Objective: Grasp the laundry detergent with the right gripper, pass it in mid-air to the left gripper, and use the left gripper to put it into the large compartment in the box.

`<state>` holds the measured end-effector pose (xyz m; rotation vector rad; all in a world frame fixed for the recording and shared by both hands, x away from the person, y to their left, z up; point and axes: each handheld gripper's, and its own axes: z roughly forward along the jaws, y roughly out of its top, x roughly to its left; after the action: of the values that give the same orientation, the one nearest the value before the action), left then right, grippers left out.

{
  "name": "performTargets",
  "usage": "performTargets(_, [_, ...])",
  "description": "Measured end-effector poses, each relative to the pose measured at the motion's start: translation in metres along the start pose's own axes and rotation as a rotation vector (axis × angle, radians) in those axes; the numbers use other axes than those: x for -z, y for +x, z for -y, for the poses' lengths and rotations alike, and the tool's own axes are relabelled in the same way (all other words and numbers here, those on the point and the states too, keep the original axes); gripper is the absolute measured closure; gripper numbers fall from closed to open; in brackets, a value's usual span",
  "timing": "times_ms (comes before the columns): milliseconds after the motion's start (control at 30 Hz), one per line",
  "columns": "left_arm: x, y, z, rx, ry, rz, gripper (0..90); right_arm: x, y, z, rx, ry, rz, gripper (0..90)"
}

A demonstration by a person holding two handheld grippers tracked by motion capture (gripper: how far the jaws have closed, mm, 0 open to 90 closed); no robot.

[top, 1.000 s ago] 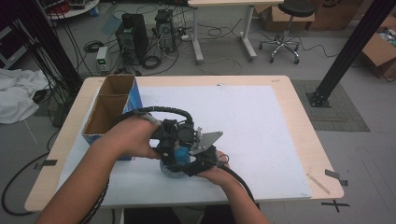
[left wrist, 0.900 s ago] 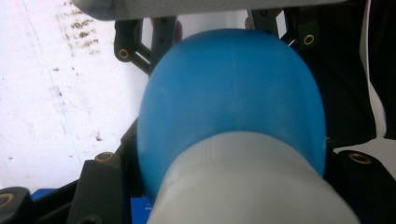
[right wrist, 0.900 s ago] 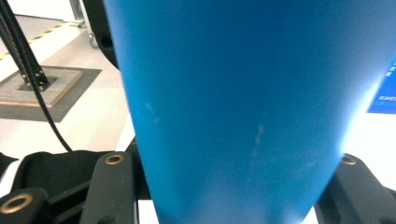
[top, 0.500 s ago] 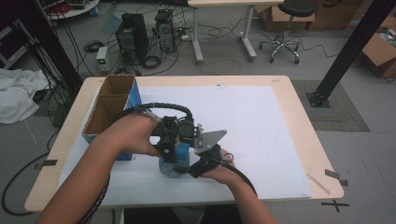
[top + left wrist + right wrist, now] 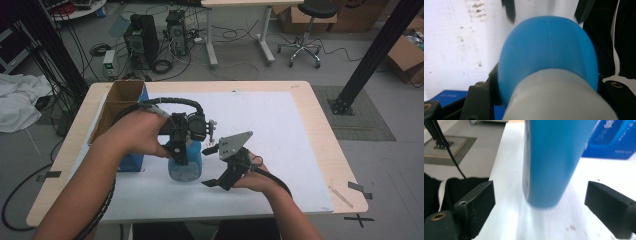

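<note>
The left claw point(image 5: 184, 150) is gripping the blue bottle point(image 5: 185, 162) from above, its jaws clamped around the upper part just below the grey cap point(image 5: 559, 100). The left gripper view is looking down over that cap and the rounded blue shoulder toward the white sheet point(image 5: 280, 125) covering the counter point(image 5: 320, 105).

The bottle is sitting upright over the white sheet, near the front middle of the counter and just beside the blue carton point(image 5: 131, 161). An open cardboard box point(image 5: 117, 102) is lying behind the carton, toward the left rear corner.

The right claw point(image 5: 212, 167) is sitting just right of the bottle, and its jaws have just been opening. In the right gripper view the two black jaws are standing wide apart, with the bottle's lower body point(image 5: 551, 162) ahead of them and untouched by either pad.
</note>
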<state>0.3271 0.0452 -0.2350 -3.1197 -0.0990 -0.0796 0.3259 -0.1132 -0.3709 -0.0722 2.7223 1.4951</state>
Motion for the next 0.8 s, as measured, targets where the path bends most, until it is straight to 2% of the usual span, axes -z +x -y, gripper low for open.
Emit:
performTargets(133, [0.011,0.008,0.004,0.043,-0.004,-0.005,39.3,0.014,-0.005,-0.002,-0.009,0.056,-0.006,0.3])
performTargets(167, [0.013,0.01,0.004,0.052,-0.006,-0.007,39.3,0.018,-0.007,-0.003,-0.022,0.08,-0.004,0.0])
performTargets(267, [0.019,0.014,0.008,0.078,-0.008,-0.011,39.2,0.026,-0.011,-0.005,-0.016,0.132,-0.002,0.0])
performTargets(467, [0.037,0.026,0.019,0.174,0.002,-0.007,39.2,0.042,-0.02,-0.012,-0.011,0.231,-0.002,0.0])
performTargets(600, [0.052,0.034,0.03,0.272,-0.003,-0.011,39.2,0.052,-0.026,-0.016,-0.006,0.331,-0.004,0.0])
performTargets(700, [0.065,0.041,0.04,0.365,-0.008,-0.004,39.2,0.056,-0.029,-0.017,-0.007,0.425,-0.018,0.0])
performTargets(800, [0.077,0.048,0.052,0.477,-0.013,0.006,39.1,0.06,-0.032,-0.016,-0.002,0.499,-0.033,0.0])
